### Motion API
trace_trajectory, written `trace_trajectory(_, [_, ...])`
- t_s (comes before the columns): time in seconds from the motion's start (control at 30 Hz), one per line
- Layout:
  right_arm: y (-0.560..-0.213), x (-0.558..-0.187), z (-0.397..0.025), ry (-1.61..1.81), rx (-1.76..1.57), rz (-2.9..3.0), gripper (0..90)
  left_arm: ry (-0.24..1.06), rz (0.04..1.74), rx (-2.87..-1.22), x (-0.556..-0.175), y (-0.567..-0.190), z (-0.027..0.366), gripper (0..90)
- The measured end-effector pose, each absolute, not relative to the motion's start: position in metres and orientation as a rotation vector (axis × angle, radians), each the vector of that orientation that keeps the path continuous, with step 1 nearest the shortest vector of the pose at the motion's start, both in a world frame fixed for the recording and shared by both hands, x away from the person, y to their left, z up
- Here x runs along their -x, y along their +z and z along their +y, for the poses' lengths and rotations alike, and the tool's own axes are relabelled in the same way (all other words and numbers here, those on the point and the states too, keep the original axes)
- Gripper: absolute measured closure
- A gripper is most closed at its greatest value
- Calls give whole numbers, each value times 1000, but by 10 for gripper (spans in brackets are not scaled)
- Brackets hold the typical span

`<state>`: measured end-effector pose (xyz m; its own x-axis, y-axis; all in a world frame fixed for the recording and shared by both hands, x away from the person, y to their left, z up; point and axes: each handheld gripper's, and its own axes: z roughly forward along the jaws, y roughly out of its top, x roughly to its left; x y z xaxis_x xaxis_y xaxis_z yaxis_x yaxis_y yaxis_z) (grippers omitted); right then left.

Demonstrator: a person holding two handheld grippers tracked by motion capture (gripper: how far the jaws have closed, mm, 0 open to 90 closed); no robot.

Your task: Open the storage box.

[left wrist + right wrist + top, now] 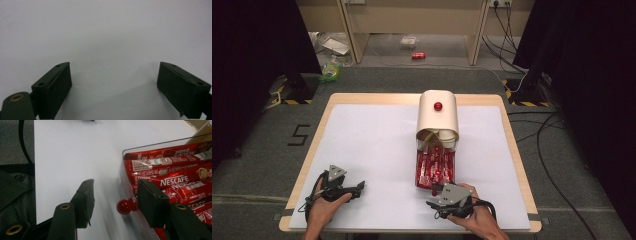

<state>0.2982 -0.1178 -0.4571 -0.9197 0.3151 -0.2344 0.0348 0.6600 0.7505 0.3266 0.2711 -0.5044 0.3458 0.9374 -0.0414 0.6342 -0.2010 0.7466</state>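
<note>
A cream dispenser box [438, 117] with a red knob [438, 106] on top stands at the table's far middle. Its clear drawer [417, 172] is pulled out toward me and holds several red Nescafe sachets [435, 167]. My right gripper [433, 196] sits at the drawer's near end. In the right gripper view the gripper [115, 188] is open, with the drawer's small red knob [124, 206] between its jaws, close to the right one, and the sachets [175, 181] lie behind the drawer wall [125, 170]. My left gripper [358, 190] rests open at the front left, its jaws [113, 72] over bare white mat.
A white mat [372, 150] covers the wooden table [312, 145]. Beyond the table stand shelf legs and floor clutter, including a red can [418, 55]. Cables [542, 145] run on the floor to the right. Black stands flank the far corners.
</note>
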Motion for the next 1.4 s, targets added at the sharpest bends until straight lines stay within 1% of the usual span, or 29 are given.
trace_trajectory(0.33, [-456, -291, -118, 1131, -256, 2541, 485, 567, 1372, -1928, -327, -504, 271, 118])
trace_trajectory(0.5, [-454, -293, -118, 1145, -298, 2549, 506, 567, 1371, -1928, -327, -504, 271, 118])
trace_trajectory(0.67, [-442, -294, -124, 1235, -397, 2475, 438, 567, 1371, -1928, -327, -504, 271, 118])
trace_trajectory(0.77, [-439, -299, -128, 1229, -481, 2436, 363, 567, 1371, -1928, -327, -504, 271, 118])
trace_trajectory(0.9, [-438, -303, -128, 1210, -574, 2415, 321, 567, 1371, -1928, -327, -504, 271, 118])
trace_trajectory(1.1, [-436, -311, -128, 1209, -680, 2375, 331, 567, 1371, -1928, -327, -504, 271, 118])
trace_trajectory(1.4, [-433, -322, -125, 1183, -761, 2349, 407, 567, 1372, -1928, -327, -504, 271, 118])
